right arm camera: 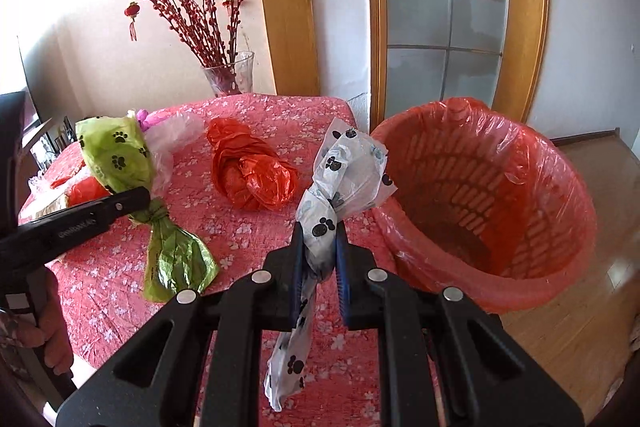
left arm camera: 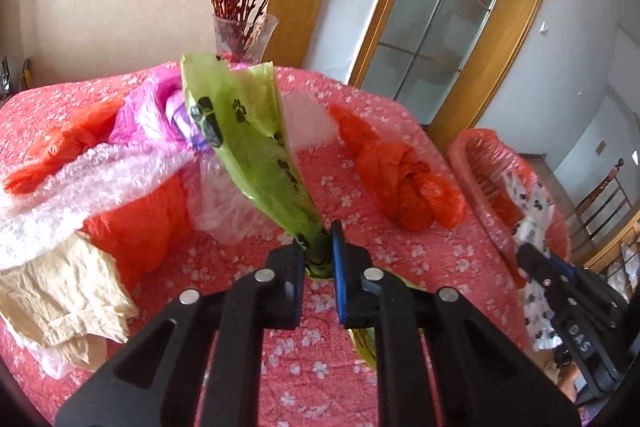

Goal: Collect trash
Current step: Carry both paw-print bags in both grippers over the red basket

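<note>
hidden: vase (left arm camera: 244, 37) base behind green bag (left arm camera: 248, 147) | cut off: basket (left arm camera: 504, 183) far side, right edge

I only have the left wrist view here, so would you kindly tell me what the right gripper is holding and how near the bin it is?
Observer: The right gripper is shut on the white paw-print bag, pinched at its twisted middle.
Operator: Thank you. Is the bag over the bin yet?
Observer: Not yet; its top reaches beside the rim of the red-lined basket, still over the table edge.
Operator: Is anything already in the basket?
Observer: The part of its inside that shows looks bare.
Operator: And my green bag?
Observer: The left gripper clamps the green paw-print bag at its knotted neck, tail resting on the tablecloth.
</note>
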{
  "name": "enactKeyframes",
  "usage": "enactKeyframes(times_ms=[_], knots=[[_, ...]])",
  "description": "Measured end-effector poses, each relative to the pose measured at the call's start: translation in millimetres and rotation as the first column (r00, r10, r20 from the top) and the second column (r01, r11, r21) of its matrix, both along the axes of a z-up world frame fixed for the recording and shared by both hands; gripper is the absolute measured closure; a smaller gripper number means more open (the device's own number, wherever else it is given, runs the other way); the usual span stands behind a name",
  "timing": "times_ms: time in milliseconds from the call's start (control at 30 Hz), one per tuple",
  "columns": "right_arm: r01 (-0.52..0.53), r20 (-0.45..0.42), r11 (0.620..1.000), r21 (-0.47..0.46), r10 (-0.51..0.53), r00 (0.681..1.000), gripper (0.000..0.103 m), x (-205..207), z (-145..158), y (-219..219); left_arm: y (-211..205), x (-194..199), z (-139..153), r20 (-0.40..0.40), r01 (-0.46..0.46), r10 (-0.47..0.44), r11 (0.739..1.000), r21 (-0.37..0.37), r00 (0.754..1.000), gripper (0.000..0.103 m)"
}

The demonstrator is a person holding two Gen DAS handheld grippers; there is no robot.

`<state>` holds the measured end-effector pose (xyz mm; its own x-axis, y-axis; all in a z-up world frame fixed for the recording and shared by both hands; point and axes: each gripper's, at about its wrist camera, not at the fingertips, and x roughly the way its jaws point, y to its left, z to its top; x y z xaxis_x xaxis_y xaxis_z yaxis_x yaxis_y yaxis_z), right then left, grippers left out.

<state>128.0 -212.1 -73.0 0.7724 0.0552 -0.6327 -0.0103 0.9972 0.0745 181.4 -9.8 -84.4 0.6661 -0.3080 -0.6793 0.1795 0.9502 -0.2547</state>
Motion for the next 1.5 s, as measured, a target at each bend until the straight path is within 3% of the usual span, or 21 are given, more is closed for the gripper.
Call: enactKeyframes(times_ms=[267, 767, 1500], knots=[[0.026, 0.034, 1.0, -0.007, -0.026, 0.999, 0.088, -1, 13, -9, -7, -7, 32, 0.058, 0.047, -0.044, 0.998, -0.037, 0.997, 0.09], [0.147, 0.075, 0.989, -0.007, -0.146, 0.986, 0.088, 0, 29, -58, -69, 2, 70, 0.139, 0.207, -0.198, 0.977, -0.056, 0.97, 0.09], [0.287, 0.111, 0.958, 0.019, -0.287, 0.952, 0.088, 10, 45, -135, -185, 39, 60, 0.108, 0.393, -0.386, 0.918, -0.05, 0.916, 0.09]])
